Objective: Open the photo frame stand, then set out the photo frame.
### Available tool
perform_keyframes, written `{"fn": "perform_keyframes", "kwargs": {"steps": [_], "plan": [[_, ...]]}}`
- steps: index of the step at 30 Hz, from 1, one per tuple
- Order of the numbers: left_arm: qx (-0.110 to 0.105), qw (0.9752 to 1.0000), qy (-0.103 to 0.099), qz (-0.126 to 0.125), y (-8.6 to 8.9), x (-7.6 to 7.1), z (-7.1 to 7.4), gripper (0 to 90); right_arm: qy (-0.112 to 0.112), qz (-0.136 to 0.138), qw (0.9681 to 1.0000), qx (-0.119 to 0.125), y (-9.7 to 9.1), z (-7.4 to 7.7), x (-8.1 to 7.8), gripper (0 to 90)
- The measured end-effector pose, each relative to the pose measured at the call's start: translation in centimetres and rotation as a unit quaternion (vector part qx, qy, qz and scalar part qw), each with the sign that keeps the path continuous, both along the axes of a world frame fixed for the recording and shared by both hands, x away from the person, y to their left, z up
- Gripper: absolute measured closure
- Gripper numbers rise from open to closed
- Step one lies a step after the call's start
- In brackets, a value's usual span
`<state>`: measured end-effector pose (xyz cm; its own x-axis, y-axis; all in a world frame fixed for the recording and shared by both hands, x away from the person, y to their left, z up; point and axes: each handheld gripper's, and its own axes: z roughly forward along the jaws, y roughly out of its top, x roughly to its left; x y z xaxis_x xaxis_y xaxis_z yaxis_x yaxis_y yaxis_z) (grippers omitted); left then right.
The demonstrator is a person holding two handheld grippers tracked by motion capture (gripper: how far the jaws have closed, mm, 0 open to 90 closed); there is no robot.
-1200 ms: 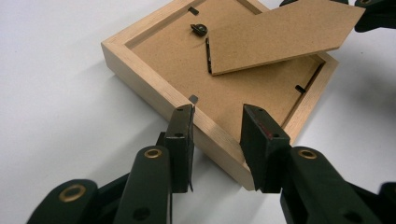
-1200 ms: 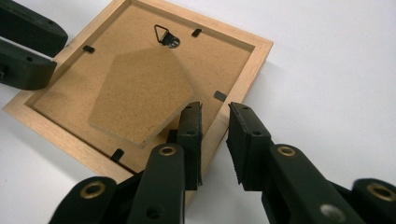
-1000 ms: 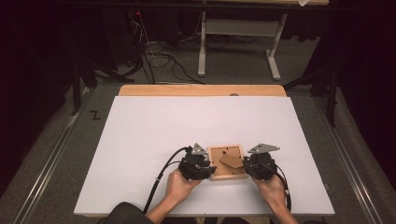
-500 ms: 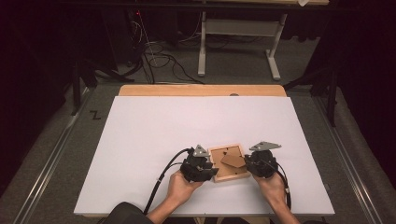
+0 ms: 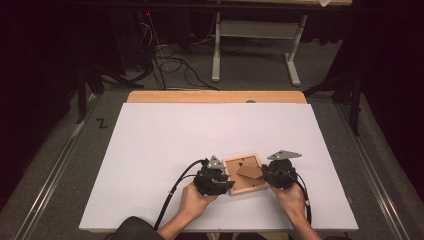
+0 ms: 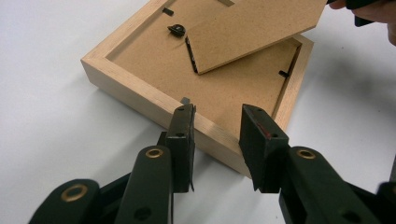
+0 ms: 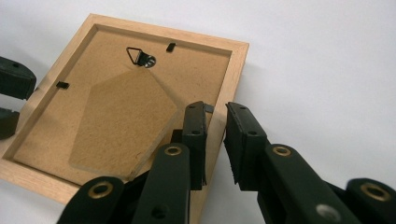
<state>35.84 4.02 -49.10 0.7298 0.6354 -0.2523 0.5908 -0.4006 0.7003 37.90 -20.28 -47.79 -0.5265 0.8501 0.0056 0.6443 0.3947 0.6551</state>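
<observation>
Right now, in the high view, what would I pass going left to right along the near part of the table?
Bare white table → left gripper, held in the left hand → wooden picture frame lying back-side up → right gripper → bare table again.

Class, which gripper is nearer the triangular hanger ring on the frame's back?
Right. The right gripper straddles the frame edge nearest the hanger ring; the left gripper sits across the frame.
</observation>
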Motion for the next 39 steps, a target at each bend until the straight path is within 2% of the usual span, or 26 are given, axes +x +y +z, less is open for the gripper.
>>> {"fn": "perform_keyframes", "kwargs": {"steps": [9,22,26,27,39], "plan": [[0.0,1.0,-0.002,-0.001,-0.2,-0.1,0.0,65.1,-0.005,0.002,1.0,-0.007,0.1,0.0,0.5,79.7],[-0.001,1.0,0.001,-0.002,-0.2,-0.3,0.0,65.0,-0.009,0.012,0.9996,0.023,-0.1,-0.4,1.6,81.2],[0.007,0.9999,-0.009,-0.005,-0.3,-0.4,0.1,64.9,-0.008,0.015,0.9995,0.028,0.0,-0.4,2.0,81.5],[0.013,0.9998,-0.015,-0.008,-0.4,-0.4,0.1,64.9,-0.01,0.02,0.9994,0.027,0.0,-0.4,2.1,81.6],[0.011,0.9999,-0.012,-0.005,-0.3,-0.5,0.1,64.9,-0.009,0.031,0.9993,0.021,0.3,-0.3,2.5,81.9]]}}
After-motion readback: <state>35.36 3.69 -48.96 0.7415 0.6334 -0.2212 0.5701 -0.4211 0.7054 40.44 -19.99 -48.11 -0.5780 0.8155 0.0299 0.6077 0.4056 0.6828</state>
